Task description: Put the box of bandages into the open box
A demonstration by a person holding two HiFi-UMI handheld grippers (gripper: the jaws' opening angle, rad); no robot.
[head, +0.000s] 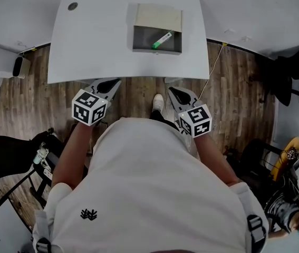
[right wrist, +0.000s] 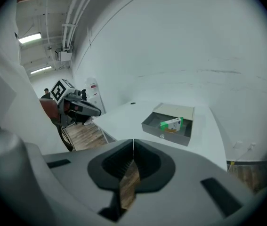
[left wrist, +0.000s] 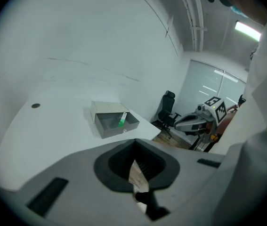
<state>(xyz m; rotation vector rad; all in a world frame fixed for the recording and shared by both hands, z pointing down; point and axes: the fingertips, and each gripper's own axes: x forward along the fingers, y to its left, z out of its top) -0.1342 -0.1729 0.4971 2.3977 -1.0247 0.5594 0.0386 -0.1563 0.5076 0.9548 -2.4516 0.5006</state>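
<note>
Head view: one table [head: 96,36]; one open box [head: 157,17]; one box of bandages [head: 162,39] already inside it, lying diagonally. It sits well ahead of left gripper [head: 112,83] and right gripper [head: 176,94], and looks marginally nearer the right.
Left gripper view: jaws pressed together, empty.
Right gripper view: jaws likewise together, pinching nothing.

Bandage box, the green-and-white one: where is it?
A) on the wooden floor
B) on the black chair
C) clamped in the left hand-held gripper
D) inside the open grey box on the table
D: the bandage box lies inside the open grey box on the white table.
</note>
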